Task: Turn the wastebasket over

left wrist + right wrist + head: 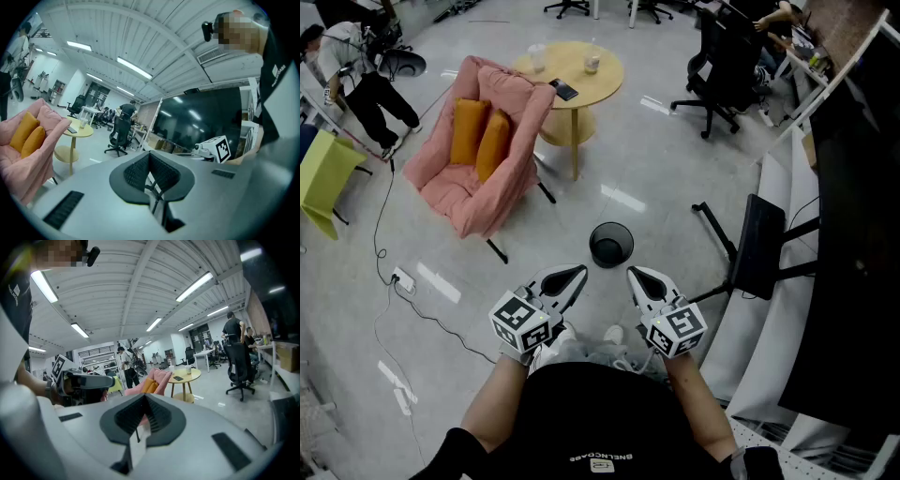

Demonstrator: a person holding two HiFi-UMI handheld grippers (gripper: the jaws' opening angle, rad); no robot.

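Note:
A black mesh wastebasket (611, 244) stands upright on the grey floor, its open mouth facing up, just ahead of both grippers in the head view. My left gripper (577, 273) is held near the body, below and left of the basket, shut and empty. My right gripper (636, 274) sits beside it, below and right of the basket, also shut with nothing in it. Neither touches the basket. In the left gripper view the left gripper (150, 157) has its jaws closed together; in the right gripper view the right gripper (142, 401) looks the same. Both of those views look over the room and miss the basket.
A pink armchair (483, 150) with orange cushions stands to the left, and a round wooden table (572, 75) behind it. A black screen stand (759, 246) is on the right, near a large dark screen. A power strip (403, 278) and cable lie on the floor at left. Office chairs (722, 66) stand further back.

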